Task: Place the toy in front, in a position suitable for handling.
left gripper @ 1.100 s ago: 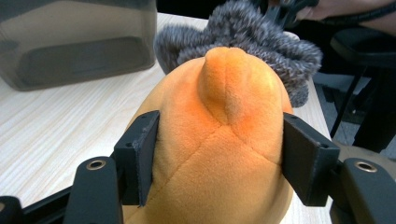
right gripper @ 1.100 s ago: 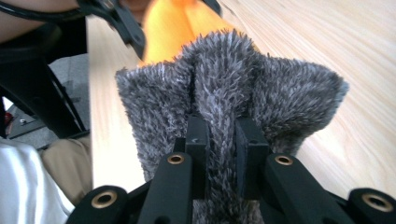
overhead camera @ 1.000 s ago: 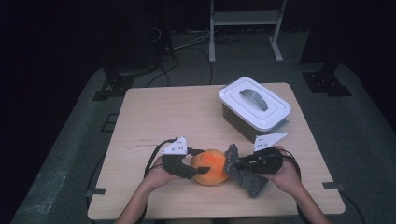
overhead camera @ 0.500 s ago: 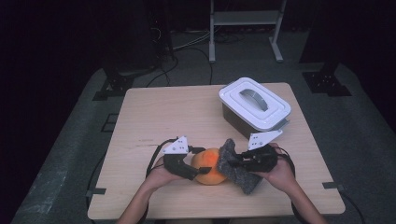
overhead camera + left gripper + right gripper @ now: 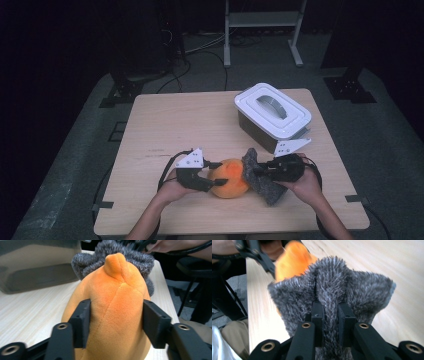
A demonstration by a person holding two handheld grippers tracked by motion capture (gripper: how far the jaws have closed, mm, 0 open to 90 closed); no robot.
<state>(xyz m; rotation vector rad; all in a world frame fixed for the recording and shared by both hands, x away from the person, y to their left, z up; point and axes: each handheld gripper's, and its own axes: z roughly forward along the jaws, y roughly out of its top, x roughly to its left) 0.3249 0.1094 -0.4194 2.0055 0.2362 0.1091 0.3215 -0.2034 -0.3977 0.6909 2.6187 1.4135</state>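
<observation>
Wooden table (image 5: 165, 125), white lidded bin (image 5: 272, 116) at far right, orange plush (image 5: 229, 178) near front edge, nub pointing at grey furry cloth (image 5: 260, 177), left gripper (image 5: 209, 176) just closed, clamped on plush, right gripper (image 5: 256, 172) pinching cloth.

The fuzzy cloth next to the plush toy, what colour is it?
Grey. The fuzzy cloth shows best in the right gripper view.
</observation>
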